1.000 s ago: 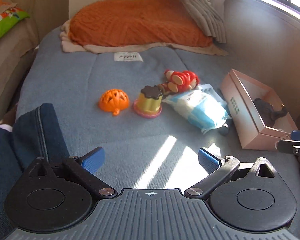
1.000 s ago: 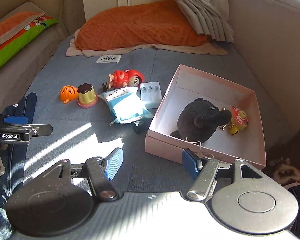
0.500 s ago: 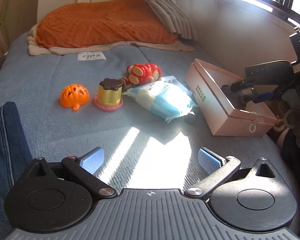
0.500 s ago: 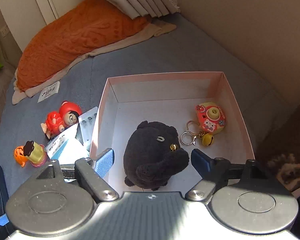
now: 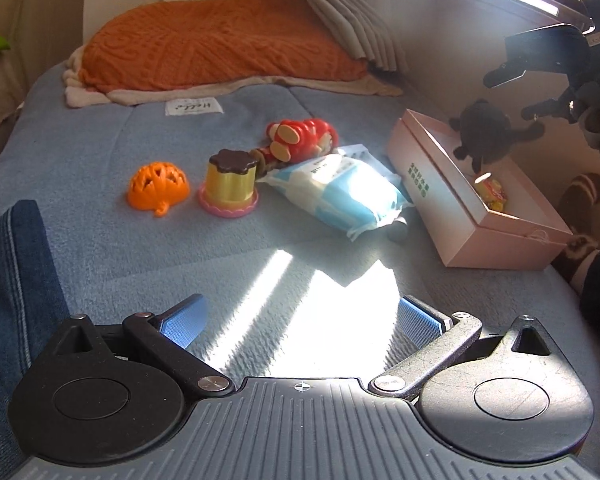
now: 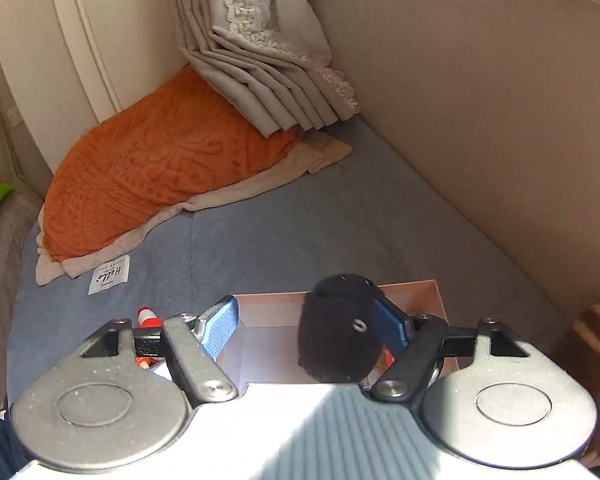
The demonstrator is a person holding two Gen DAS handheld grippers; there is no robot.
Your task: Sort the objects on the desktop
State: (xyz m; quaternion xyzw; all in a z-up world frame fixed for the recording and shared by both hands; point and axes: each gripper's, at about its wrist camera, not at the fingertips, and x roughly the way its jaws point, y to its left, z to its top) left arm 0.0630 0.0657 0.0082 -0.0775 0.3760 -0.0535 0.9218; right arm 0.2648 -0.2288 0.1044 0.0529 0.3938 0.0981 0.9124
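On the blue blanket lie an orange toy (image 5: 158, 184), a yellow pudding toy (image 5: 230, 182), a red doll (image 5: 302, 142) and a blue-white tissue pack (image 5: 340, 192). A pink box (image 5: 472, 216) stands to their right, holding a small pink-yellow trinket (image 5: 492, 194). A black plush (image 5: 486, 134) hangs above the box, under my right gripper. In the right wrist view the plush (image 6: 336, 340) sits between the open blue pads (image 6: 220, 328), touching the right one, over the box (image 6: 268, 316). My left gripper (image 5: 300, 322) is open and empty, low over the sunlit blanket.
An orange pillow (image 5: 220, 48) and folded grey curtain (image 5: 348, 20) lie at the far end. A beige wall (image 6: 480, 120) runs along the right. A denim-clad leg (image 5: 8, 280) is at the left. A white label (image 5: 194, 106) is sewn on the blanket.
My right gripper has tilted up and lifted; the black plush has risen with it from the box floor to above the box rim. The left gripper has barely moved.
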